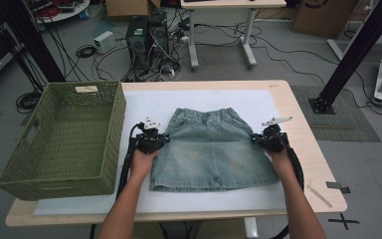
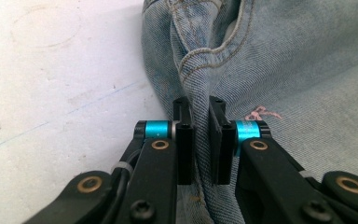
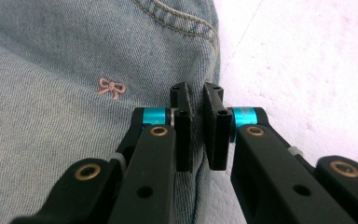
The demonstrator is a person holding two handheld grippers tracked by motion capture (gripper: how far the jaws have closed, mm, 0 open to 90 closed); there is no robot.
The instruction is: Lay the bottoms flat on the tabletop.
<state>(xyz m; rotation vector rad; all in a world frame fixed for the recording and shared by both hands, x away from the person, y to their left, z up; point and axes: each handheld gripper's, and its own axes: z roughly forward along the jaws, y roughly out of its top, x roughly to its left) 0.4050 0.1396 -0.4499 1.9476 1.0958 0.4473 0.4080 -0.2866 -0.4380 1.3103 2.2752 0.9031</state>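
Left tool (image 1: 165,139) and right tool (image 1: 255,140) pinching denim skirt (image 1: 214,149) side edges, green basket (image 1: 54,144) just left

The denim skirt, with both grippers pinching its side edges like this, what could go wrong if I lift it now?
Both grips look thin. The left gripper holds a narrow ridge of the denim skirt near its side seam, and the right gripper pinches just the skirt's outer edge, so either could slip free when lifted. Both grips sit about mid-height on the sides, so the waistband and hem may flop over. The green basket stands close beside the left gripper and could be bumped.
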